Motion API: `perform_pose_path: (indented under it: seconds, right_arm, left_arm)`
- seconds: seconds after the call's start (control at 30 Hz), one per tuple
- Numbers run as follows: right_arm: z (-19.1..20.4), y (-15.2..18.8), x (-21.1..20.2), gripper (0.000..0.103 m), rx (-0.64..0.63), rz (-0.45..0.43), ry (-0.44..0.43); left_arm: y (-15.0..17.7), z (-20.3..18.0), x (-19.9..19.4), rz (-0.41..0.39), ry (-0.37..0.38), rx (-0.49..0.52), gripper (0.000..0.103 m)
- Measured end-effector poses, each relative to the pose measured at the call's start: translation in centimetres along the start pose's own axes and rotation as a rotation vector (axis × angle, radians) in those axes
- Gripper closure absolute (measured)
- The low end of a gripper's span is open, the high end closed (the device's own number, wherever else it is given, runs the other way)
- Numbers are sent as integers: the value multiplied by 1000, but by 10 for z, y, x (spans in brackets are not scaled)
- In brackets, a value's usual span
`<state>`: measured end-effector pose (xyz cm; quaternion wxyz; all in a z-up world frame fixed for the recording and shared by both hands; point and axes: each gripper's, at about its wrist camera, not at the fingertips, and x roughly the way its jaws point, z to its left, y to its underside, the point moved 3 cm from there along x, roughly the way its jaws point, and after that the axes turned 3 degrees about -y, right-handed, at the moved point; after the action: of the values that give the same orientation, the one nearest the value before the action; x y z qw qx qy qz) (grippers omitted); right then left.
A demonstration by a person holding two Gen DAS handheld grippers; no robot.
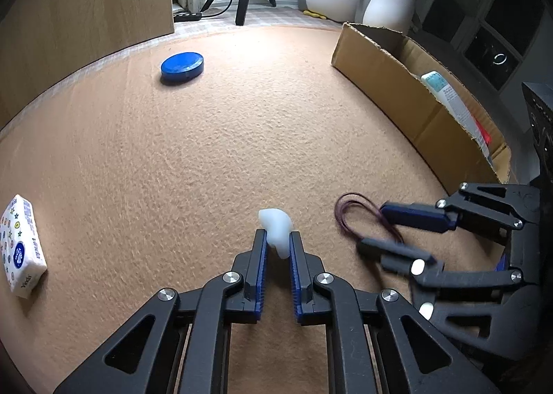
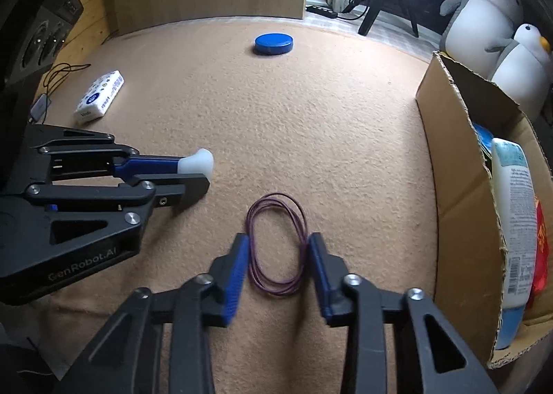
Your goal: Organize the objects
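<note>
My left gripper (image 1: 278, 235) is shut on a small white rubbery piece (image 1: 276, 226), which sticks out past the fingertips just above the tan mat. The right wrist view shows that gripper (image 2: 204, 169) from the side with the white piece (image 2: 198, 160) at its tip. A purple loop of thin cord (image 2: 254, 221) lies flat on the mat between the fingers of my right gripper (image 2: 278, 243). The loop's two sides sit right at the blue pads and it keeps its oval shape. In the left wrist view the right gripper (image 1: 375, 226) is blurred, with the loop (image 1: 342, 217) beyond its tips.
An open cardboard box (image 2: 449, 152) at the right holds a white bottle (image 2: 515, 221) and packets. A blue round tin (image 2: 273, 43) lies far back on the mat, and a tissue pack (image 2: 100, 96) at the left. Plush penguins (image 2: 484, 6) stand behind the box.
</note>
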<state>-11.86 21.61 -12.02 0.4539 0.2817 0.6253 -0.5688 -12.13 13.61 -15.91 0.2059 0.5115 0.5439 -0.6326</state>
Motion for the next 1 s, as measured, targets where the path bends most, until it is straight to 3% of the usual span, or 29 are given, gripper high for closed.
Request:
perform_pose_path:
  seconds: [0.07, 0.13, 0.37, 0.63, 1.0]
  right_arm:
    - [-2, -1, 0, 94, 8, 1, -5]
    - [-7, -3, 0, 97, 30, 5, -18]
    - [-13, -4, -5, 98, 74, 2, -64]
    - [-27, -15, -43, 98, 117, -77, -97]
    - [-83, -31, -114, 98, 161, -211, -23]
  left_arm:
    - [0, 1, 0, -3, 4, -3, 91]
    - [-1, 2, 0, -6, 6, -8, 91]
    - [-9, 3, -15, -35, 24, -33, 91]
    - [-35, -8, -38, -95, 46, -38, 91]
    - [-94, -57, -49, -176, 96, 24, 91]
